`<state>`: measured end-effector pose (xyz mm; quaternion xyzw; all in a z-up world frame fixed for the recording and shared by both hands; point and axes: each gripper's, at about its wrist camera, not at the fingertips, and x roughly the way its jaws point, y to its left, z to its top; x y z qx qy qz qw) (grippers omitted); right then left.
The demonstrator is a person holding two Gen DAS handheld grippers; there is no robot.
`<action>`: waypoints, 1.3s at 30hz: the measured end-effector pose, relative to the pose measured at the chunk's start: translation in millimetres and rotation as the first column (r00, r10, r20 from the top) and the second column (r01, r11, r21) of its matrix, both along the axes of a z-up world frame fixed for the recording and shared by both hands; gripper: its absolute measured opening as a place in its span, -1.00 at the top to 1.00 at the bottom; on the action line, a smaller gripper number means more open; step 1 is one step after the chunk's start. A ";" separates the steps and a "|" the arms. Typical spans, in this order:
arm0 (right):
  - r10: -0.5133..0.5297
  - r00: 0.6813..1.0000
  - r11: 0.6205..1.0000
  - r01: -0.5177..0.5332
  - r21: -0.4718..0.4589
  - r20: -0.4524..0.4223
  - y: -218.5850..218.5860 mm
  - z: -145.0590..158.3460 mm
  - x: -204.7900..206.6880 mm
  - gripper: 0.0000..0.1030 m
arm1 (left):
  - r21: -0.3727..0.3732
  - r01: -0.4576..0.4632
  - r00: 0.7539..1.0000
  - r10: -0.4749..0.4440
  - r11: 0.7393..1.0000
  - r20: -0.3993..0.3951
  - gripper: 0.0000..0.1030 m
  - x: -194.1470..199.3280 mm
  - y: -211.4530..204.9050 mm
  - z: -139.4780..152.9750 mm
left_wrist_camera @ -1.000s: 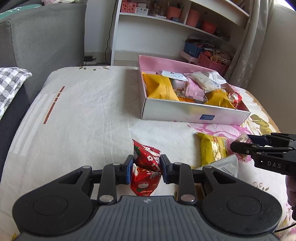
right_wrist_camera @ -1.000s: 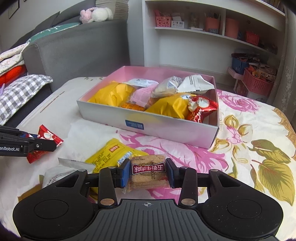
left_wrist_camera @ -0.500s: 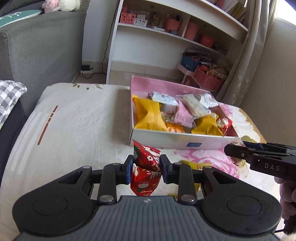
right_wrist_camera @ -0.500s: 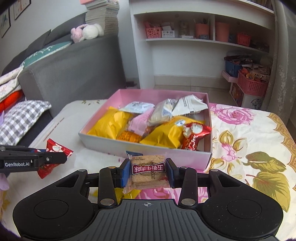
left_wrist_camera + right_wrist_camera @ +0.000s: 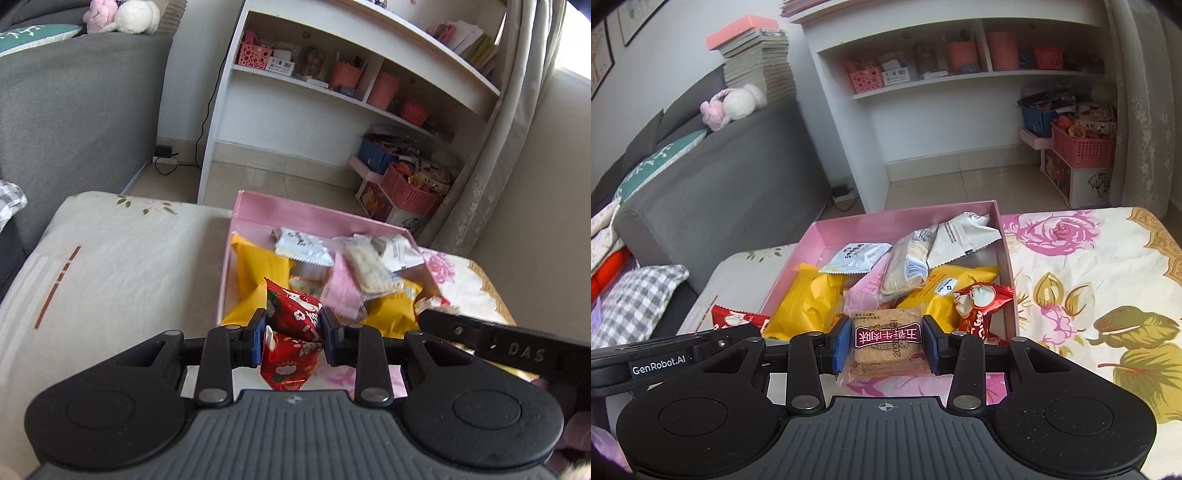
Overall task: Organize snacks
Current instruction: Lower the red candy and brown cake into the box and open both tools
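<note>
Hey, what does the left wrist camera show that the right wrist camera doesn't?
Only the left wrist view shows the left gripper pinching the red snack packet between its fingers.

Only the right wrist view shows the right gripper clamped on the brown biscuit pack, plus the stack of books.

Both show the pink box filled with snacks, the white shelf and the plush toy.
</note>
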<state>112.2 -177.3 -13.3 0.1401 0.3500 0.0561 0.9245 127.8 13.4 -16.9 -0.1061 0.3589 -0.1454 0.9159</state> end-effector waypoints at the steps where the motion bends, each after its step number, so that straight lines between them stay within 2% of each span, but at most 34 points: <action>1: -0.006 1.000 1.000 0.006 0.007 -0.004 -0.3 -1.3 1.7 0.24 | -0.002 0.003 1.000 -0.003 1.000 0.005 0.47 1.6 -3.2 0.4; 16: -0.118 0.992 0.988 0.121 0.092 -0.042 -39.5 -8.8 16.4 0.24 | -0.018 -0.014 1.000 0.014 1.000 0.003 0.47 19.8 -23.9 -8.1; 23: -0.153 0.987 0.981 0.157 0.114 -0.043 -50.9 -13.4 22.0 0.24 | 0.034 -0.006 1.000 0.005 0.999 0.028 0.47 26.1 -37.2 -14.7; 30: -0.166 0.983 0.976 0.176 0.128 -0.080 -55.8 -26.7 29.5 0.24 | 0.049 -0.021 0.999 0.020 0.999 0.032 0.47 33.7 -41.8 -23.6; 34: -0.158 0.985 0.978 0.165 0.126 -0.066 -54.8 -29.3 31.6 0.23 | 0.057 -0.020 0.999 0.018 0.998 0.047 0.47 35.7 -43.1 -24.6; 38: -0.158 0.986 0.977 0.164 0.139 -0.051 -55.1 -30.3 31.5 0.17 | 0.062 -0.028 0.999 0.026 0.998 0.042 0.44 35.9 -42.6 -27.5; 39: -0.158 0.986 0.976 0.164 0.146 -0.052 -56.0 -30.7 32.0 0.09 | 0.066 -0.026 0.999 0.023 0.997 0.042 0.41 35.4 -42.3 -28.1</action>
